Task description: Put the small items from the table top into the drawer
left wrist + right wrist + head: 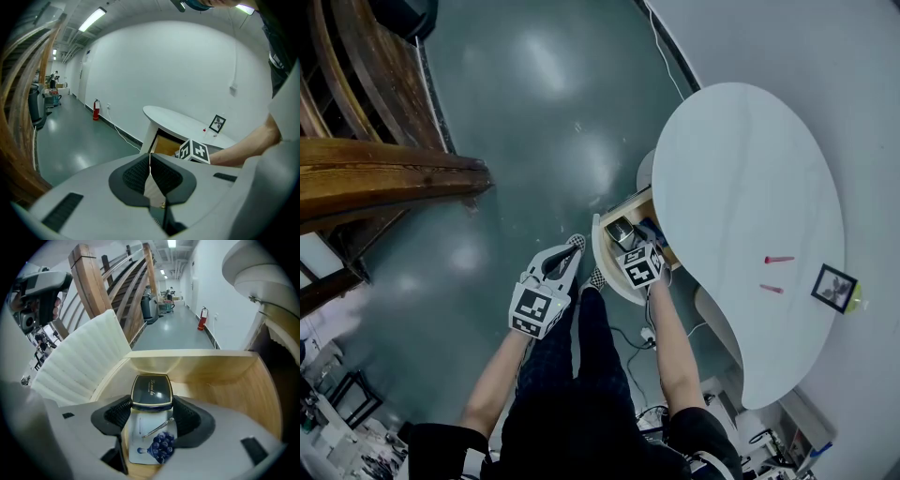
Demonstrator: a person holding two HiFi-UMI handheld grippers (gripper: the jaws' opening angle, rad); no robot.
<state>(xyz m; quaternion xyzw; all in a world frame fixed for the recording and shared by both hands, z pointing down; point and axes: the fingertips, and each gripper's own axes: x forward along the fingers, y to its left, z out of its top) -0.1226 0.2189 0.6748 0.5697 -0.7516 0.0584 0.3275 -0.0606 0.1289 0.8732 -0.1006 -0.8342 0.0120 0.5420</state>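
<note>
Step in hand: delivering dark compact case (151,391) into open drawer (225,380); right gripper (151,405) tipped steeply down into drawer, fingers clamped on case sides; case over card with blue grapes (157,446) lying on drawer floor; left gripper (150,171) idle alongside, fingers together, nothing between; next move probably: lower case to floor, part fingers, lift clear without dragging card; two small red items (778,260) wait on white bench (741,159), near photo frame (834,287).

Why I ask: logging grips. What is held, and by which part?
The right gripper holds a dark compact by the two sides of its near end, above the drawer. The left gripper is shut on nothing.
</note>
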